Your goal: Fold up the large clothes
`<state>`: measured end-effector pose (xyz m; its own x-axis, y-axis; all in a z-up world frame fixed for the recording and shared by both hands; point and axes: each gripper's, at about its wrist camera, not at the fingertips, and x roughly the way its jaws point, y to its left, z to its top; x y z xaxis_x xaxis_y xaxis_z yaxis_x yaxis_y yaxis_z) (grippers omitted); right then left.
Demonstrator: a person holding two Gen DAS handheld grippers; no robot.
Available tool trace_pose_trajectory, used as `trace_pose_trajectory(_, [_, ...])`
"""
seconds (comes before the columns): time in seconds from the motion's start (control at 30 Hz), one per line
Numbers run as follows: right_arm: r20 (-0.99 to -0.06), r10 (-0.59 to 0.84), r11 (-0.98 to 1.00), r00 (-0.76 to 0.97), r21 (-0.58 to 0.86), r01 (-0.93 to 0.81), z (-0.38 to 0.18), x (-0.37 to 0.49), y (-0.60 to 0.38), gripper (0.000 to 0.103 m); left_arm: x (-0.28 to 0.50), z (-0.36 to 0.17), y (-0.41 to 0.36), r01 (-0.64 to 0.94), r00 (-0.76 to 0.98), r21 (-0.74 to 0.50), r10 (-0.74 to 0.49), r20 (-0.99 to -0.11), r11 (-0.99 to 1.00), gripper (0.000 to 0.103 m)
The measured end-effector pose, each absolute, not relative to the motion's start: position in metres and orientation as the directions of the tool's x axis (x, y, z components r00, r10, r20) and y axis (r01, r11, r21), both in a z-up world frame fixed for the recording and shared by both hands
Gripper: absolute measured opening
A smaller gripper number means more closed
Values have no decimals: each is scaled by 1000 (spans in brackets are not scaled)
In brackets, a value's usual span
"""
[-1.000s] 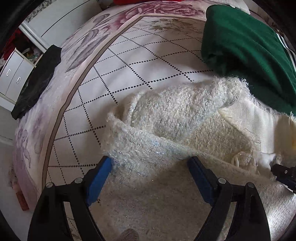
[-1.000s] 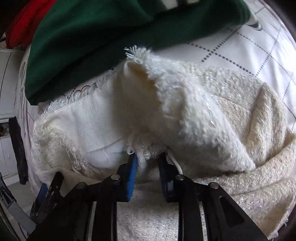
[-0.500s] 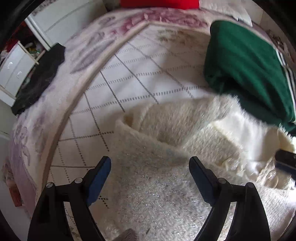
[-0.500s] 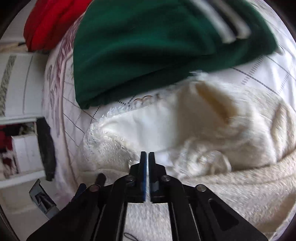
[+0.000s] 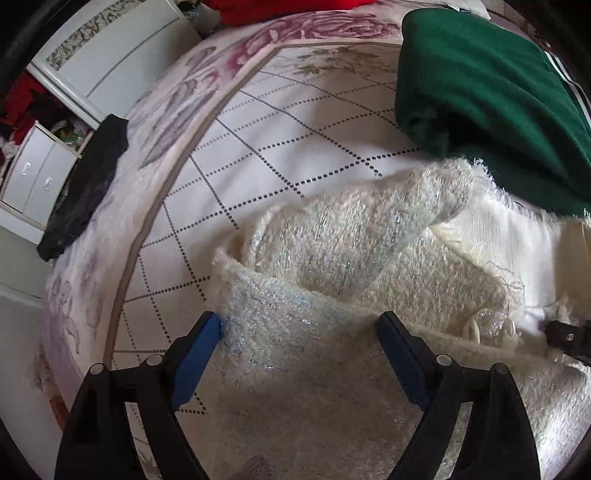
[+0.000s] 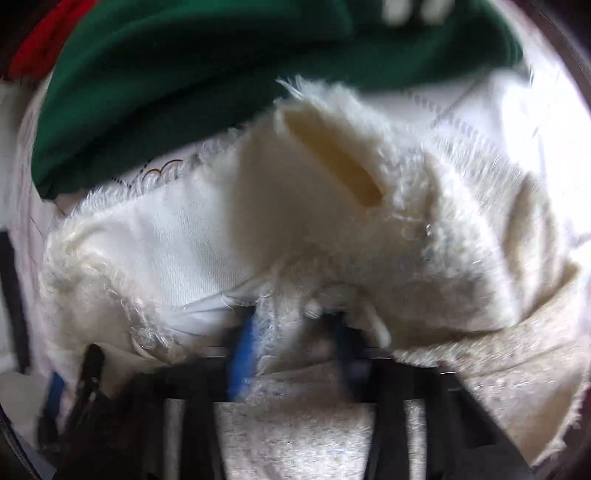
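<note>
Left wrist view shows your left gripper (image 5: pixel 299 332) spread wide over the cream tweed jacket (image 5: pixel 332 258), its blue pads (image 5: pixel 195 354) on either side of a folded edge, not pressing on it. The jacket lies crumpled on the patterned bedspread (image 5: pixel 280 136), with one fuzzy sleeve (image 5: pixel 369 221) slanting up from that edge toward the green garment (image 5: pixel 487 99). The green garment sits just beyond the jacket, its near hem touching or overlapping the jacket's frayed border. Beyond the green garment, a red cloth (image 5: pixel 280 7) lies at the head of the bed. Well apart from the jacket, a black garment (image 5: pixel 88 184) lies on the bedspread's edge, beside the white drawer unit (image 5: pixel 33 177).

From the right wrist view, blurred, your right gripper (image 6: pixel 291 347) points down into the jacket (image 6: pixel 369 236) near its white lining (image 6: pixel 177 251), and its jaws are closing with a tuft of the jacket's fabric between them. Whether the pads already pinch it I cannot tell through the blur. The green garment (image 6: pixel 207 74) fills the area beyond the jacket here too.
</note>
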<state>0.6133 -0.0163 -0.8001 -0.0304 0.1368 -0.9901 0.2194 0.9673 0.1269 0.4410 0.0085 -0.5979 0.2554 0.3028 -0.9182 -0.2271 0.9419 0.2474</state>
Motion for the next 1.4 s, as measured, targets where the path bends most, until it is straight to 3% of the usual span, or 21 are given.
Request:
trace_pose_trajectory(0.03, [-987,158,962,-11,151,229,-794,610,-15,9,440,-599,8,-227,254,239,294,-921,944,87])
trace_pose_trajectory(0.37, [-963,245,957,109,258,132,-747,595,8,9,438,-602,20,-260,241,204,268,-933,944,87])
trace_pose_trajectory(0.5, [-966,257,961,-40,251,114,-784,609,-3,12,435,-594,26,-276,237,180,248,-939,944,87])
trace_pose_trajectory(0.67, [-902,432,887,-17,422,189,-753,604,-45,52,420,-557,37,-334,313,162,271,-910,929,87])
trace_pose_trajectory(0.9, [-900,427,873,90,436,220,-711,586,-92,53,412,-545,37,-343,316,146,260,-913,928,87])
trace_pose_trajectory(1.07, [-946,287,884,149,322,340,-690,554,-166,53,405,-546,14,-286,321,134,227,-920,949,87])
trace_pose_trajectory(1.2, [-988,145,902,61,157,402,-714,499,-217,53,395,-555,-15,-237,302,117,187,-935,964,87])
trace_pose_trajectory(1.23, [-994,106,906,17,104,410,-725,480,-229,56,391,-557,-23,-223,298,115,180,-938,968,87])
trace_pose_trajectory(1.33, [-990,141,889,-15,119,442,-748,438,-259,75,381,-562,-49,-160,294,139,182,-938,977,87])
trace_pose_trajectory(1.4, [-978,210,848,17,191,495,-751,418,-271,75,376,-561,-60,-134,295,156,190,-937,979,87])
